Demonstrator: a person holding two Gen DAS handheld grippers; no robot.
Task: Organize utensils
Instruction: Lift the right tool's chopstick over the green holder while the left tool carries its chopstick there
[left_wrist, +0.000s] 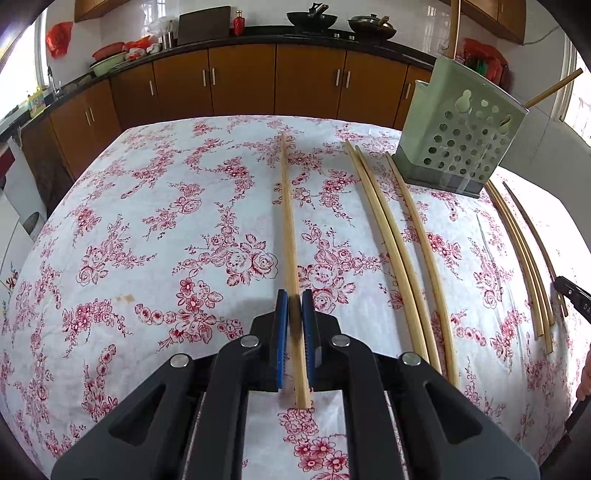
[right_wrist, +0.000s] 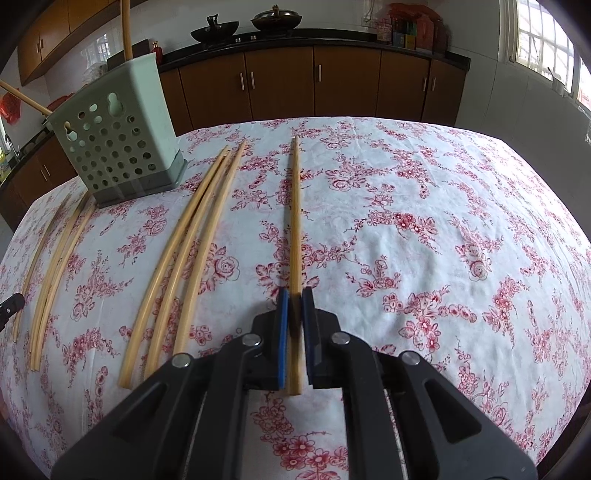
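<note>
One floral-clothed tabletop (left_wrist: 147, 221) carries a green perforated holder (left_wrist: 461, 140) toward its far edge and loose chopsticks (left_wrist: 384, 236) beside it. Left gripper (left_wrist: 294, 314) and right gripper (right_wrist: 294, 310) each have jaws clamped on a chopstick (left_wrist: 288, 206) lying lengthwise. No readable writing.

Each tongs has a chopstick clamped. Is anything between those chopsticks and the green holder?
Nothing upright blocks either path. Left tongs: three loose chopsticks lie flat between its chopstick and the green holder. Right tongs: another three lie likewise; lifting clears them.
</note>
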